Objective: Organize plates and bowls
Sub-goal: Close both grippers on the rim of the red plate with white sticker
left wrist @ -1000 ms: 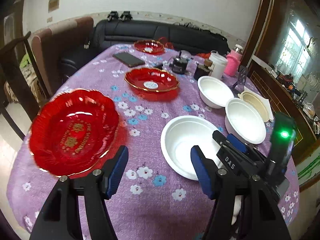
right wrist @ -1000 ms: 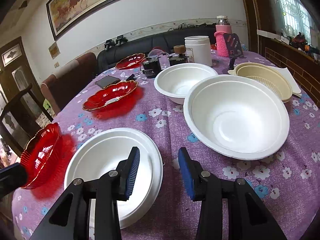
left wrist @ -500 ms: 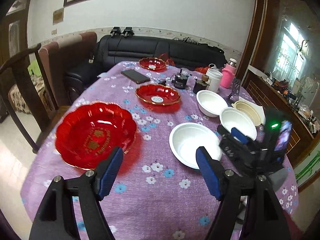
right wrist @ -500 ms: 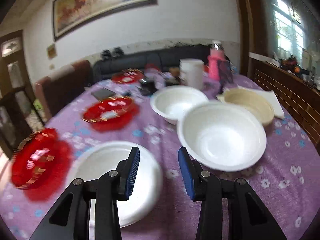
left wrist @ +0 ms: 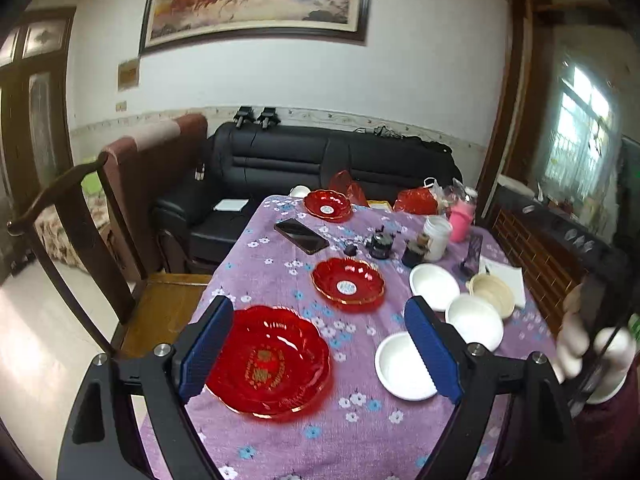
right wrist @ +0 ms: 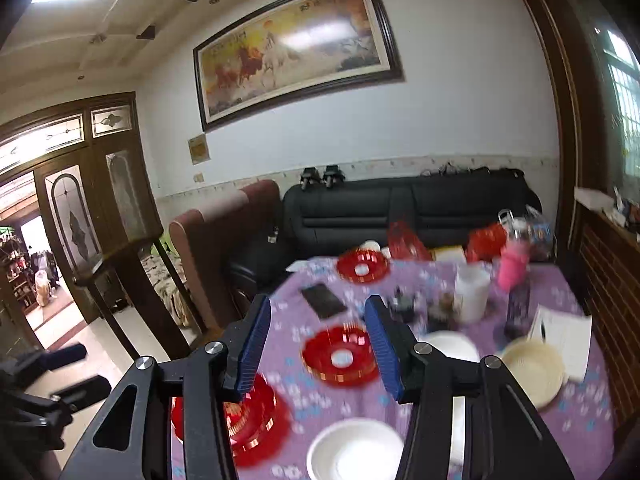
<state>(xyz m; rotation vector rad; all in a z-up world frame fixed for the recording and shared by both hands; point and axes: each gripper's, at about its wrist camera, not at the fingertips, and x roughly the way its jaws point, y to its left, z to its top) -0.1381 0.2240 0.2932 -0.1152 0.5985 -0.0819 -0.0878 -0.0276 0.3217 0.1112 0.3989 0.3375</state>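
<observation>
left blue-padded gripper (left wrist: pixel 318 350) and right blue-padded gripper (right wrist: pixel 318 346) both empty above the purple floral tablecloth (left wrist: pixel 280 436), jaws opening; large red scalloped glass plate (left wrist: pixel 266 362) at its near-left corner.

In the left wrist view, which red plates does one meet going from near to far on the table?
Large red plate → middle red plate → black phone → far red plate.
</observation>
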